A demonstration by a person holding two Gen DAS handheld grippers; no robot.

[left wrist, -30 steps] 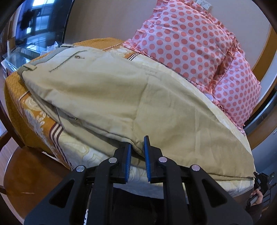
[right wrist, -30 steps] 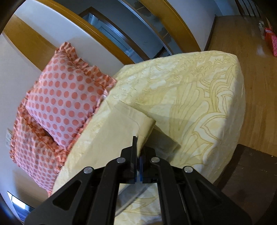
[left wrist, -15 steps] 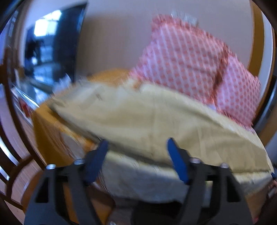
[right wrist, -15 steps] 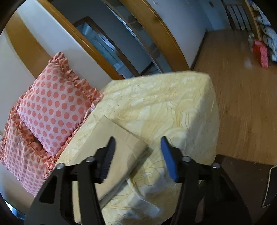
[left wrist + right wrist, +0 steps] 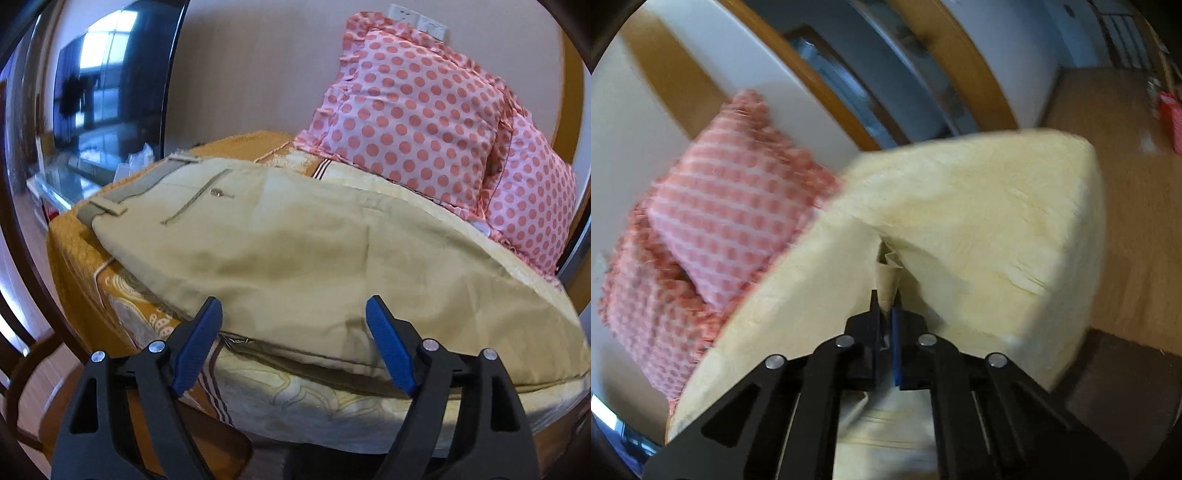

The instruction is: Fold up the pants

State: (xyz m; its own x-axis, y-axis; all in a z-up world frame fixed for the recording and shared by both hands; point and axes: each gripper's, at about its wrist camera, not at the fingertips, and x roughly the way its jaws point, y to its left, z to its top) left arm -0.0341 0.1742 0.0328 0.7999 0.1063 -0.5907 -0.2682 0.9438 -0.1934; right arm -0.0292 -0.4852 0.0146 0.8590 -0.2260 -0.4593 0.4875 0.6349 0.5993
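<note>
The pants [image 5: 295, 251] lie folded leg on leg along the front edge of the bed [image 5: 332, 402], long axis running edge-wise, waistband toward the bed's left corner and hems toward the right; the left claw [image 5: 295, 347] hangs released, jaws wide, just off the front edge at mid-leg, touching nothing; the right claw [image 5: 884, 317] is clenched on what looks, through the blur, like the hem end, lifted off the bed; so the right is the nearer hand for carrying hems leftward to the waistband; polka-dot pillows [image 5: 413, 110] sit along the back edge.
</note>
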